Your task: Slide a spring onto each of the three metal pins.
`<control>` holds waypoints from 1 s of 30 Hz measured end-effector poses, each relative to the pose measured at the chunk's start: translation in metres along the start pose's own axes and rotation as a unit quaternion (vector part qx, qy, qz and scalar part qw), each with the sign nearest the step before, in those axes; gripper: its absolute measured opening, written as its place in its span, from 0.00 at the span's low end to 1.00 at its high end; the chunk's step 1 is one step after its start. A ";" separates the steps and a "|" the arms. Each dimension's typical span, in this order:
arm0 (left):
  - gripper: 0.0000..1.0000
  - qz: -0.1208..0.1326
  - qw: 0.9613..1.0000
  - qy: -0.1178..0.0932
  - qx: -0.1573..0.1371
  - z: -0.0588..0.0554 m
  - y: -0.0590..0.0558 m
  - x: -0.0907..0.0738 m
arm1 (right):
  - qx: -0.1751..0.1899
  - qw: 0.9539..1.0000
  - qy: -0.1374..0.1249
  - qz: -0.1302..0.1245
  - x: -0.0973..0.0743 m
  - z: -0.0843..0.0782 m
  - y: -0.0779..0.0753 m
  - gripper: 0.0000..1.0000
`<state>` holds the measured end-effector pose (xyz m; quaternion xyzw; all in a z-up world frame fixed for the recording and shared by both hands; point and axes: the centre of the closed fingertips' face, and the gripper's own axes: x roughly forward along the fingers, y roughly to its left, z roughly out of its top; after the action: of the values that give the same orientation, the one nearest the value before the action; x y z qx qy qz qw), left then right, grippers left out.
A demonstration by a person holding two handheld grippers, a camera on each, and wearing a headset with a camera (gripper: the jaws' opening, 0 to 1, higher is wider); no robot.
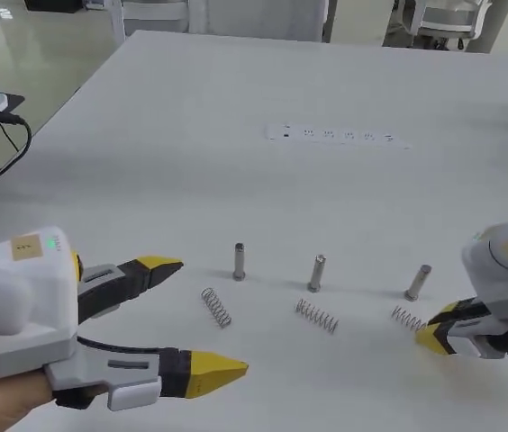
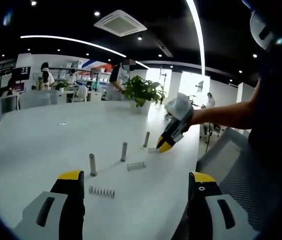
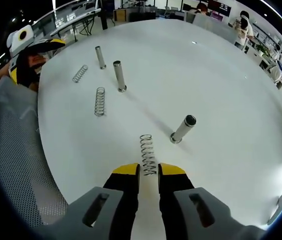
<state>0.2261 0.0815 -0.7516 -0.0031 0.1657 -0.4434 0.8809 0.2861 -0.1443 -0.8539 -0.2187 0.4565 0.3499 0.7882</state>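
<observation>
Springs and pins sit in a row on the white counter, low in the head view. Three pins stand up: the left pin, the middle pin and the right pin. A spring lies flat just below each one: the left spring, the middle spring and the right spring. No spring is on a pin yet.

The right hand-held gripper comes in at the lower right of the head view. Its yellow tips are at the right end of the right spring. In the right gripper view its two jaws stand close together, with just a thin gap. The near end of that spring lies in the gap. The rest of the spring runs up the frame, flat on the counter. I cannot tell if the jaws press on the spring or only sit on both sides of it. The right pin is up and to the right of the spring there, near but apart from it.

The left hand-held gripper is at the lower left of the head view. Its jaws are spread wide and hold nothing. The left spring lies in the open space between the two yellow tips. The left pin stands a little higher in the frame.

A white power strip lies farther up the counter, well apart from the pins.
</observation>
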 end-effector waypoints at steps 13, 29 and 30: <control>0.82 0.001 1.000 0.000 -0.002 -0.001 0.000 0.000 | -0.009 1.000 0.010 0.009 0.000 -0.002 0.002 0.09; 0.81 -0.004 1.000 0.005 0.000 -0.002 -0.003 0.000 | -0.028 1.000 0.012 0.003 -0.004 -0.004 0.005 0.08; 0.81 -0.004 1.000 0.005 0.000 -0.002 -0.003 0.000 | -0.027 1.000 0.012 0.004 -0.004 -0.004 0.006 0.08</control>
<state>0.2233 0.0801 -0.7534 -0.0016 0.1702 -0.4472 0.8781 0.2778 -0.1442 -0.8520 -0.2420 0.4571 0.3629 0.7751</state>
